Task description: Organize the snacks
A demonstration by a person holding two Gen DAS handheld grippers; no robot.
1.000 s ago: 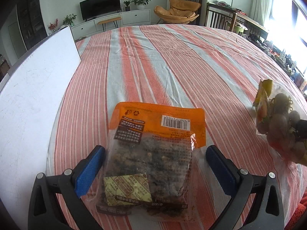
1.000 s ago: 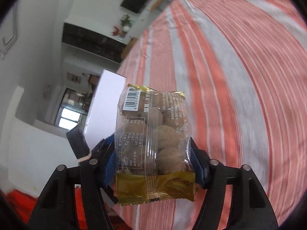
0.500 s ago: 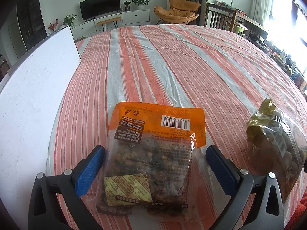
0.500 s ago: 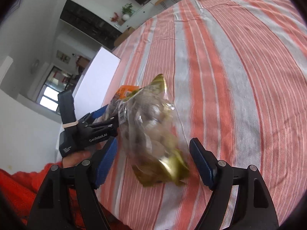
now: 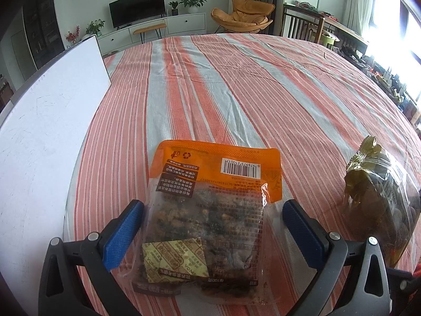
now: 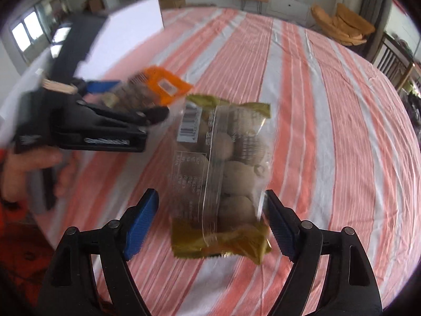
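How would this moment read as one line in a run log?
right gripper: open, just released gold-edged snack bag | left gripper: open around orange snack bag | both bags on striped tablecloth

Bright daylight, blown-out window (image 5: 389,26) glare, fisheye-bent dark edges, right wrist view motion-blurred

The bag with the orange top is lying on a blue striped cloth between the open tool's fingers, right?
Not quite: the cloth is striped orange-red and grey, not blue. The left wrist view shows the bag lying on it between the open left tool and its fingers.
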